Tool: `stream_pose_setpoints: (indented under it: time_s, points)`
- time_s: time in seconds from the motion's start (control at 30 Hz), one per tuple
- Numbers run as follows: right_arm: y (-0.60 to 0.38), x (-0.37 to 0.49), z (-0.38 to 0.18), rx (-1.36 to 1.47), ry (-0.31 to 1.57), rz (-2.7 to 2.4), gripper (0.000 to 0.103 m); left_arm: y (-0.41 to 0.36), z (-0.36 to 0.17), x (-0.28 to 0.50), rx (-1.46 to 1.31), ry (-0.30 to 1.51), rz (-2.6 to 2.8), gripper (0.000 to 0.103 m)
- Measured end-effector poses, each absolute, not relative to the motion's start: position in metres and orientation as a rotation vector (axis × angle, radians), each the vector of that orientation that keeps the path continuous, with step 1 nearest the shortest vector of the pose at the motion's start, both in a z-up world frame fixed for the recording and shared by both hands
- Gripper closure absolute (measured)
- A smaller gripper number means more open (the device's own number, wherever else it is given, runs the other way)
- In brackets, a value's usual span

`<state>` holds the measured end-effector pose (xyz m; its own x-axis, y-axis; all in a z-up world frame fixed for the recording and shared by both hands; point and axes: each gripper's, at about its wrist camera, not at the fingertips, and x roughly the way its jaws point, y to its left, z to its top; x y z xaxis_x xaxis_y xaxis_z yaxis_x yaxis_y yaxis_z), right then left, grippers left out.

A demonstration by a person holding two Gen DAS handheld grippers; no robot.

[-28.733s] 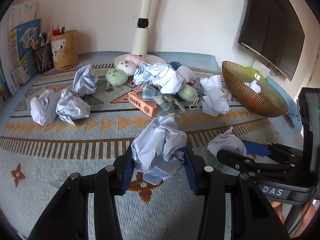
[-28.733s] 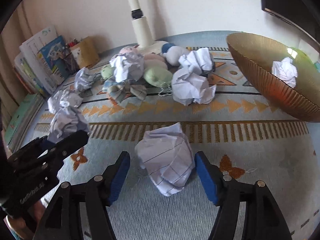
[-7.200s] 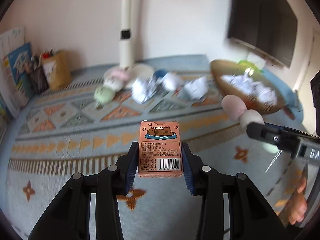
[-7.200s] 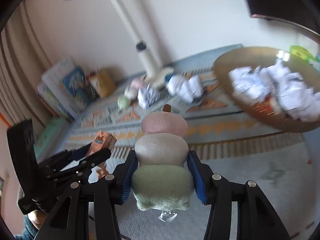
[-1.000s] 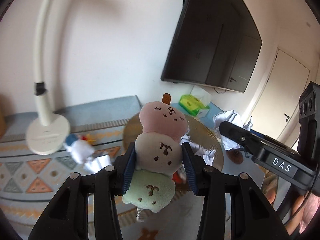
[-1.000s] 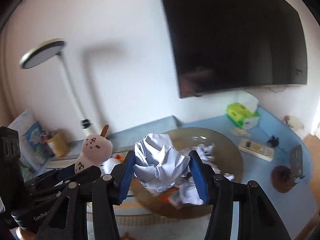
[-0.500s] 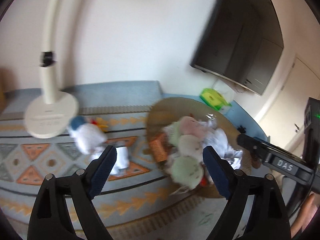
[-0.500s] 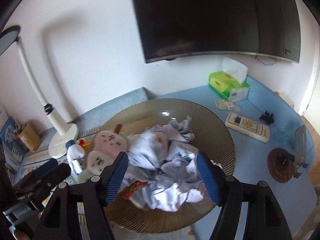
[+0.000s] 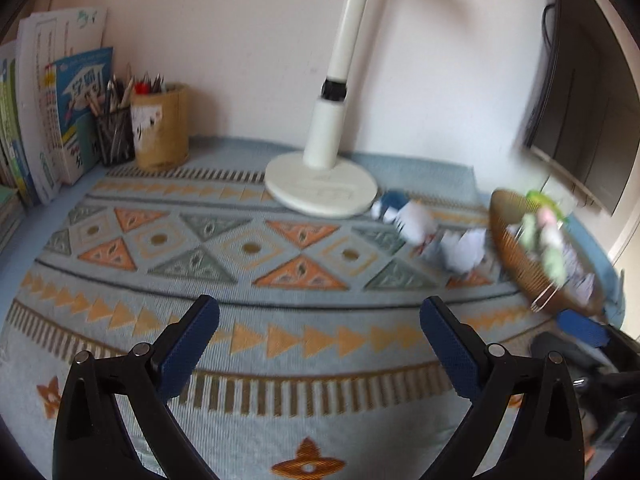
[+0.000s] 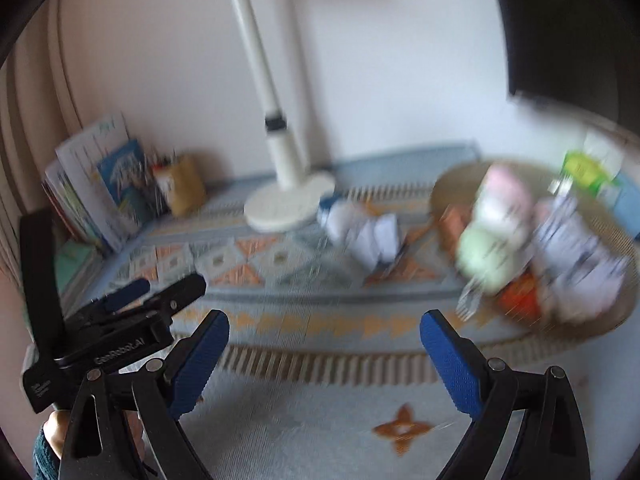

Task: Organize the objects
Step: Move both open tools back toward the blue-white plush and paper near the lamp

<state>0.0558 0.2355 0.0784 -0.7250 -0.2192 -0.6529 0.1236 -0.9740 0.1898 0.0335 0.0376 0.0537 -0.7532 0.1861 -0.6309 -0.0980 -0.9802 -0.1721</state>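
Note:
Both views are motion-blurred. The brown bowl (image 9: 516, 256) at the right holds the pink, white and green plush dumpling toy (image 10: 494, 228), crumpled papers (image 10: 576, 260) and an orange box (image 10: 516, 300). A crumpled paper ball (image 9: 460, 254) and a blue and white plush (image 9: 404, 216) lie on the patterned mat left of the bowl. My left gripper (image 9: 320, 344) is open and empty over the mat. My right gripper (image 10: 324, 356) is open and empty, with the left gripper (image 10: 132, 316) beside it at the left.
A white lamp base (image 9: 320, 188) stands at the back centre. A pen holder and a tan cup (image 9: 160, 128) stand at the back left beside upright books (image 9: 60, 116). A dark screen (image 9: 584, 92) hangs at the right. A green tissue box (image 10: 584, 168) sits behind the bowl.
Both grippers have pulled back from above the bowl and swung left, low over the mat. They stay open; the plush toy and paper lie in the bowl.

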Motion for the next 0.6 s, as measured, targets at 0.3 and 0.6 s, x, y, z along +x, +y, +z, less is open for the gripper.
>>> stream_pose_setpoints:
  time_s: [0.3,0.6]
  points:
    - [0.257,0.026,0.030,1.202,-0.374,-2.758,0.010,0.047,0.036,0.037,-1.073,-0.066,2.841,0.002]
    - [0.258,0.027,0.028,1.237,-0.367,-2.800,0.010,0.045,0.036,0.039,-1.075,-0.077,2.839,0.002]
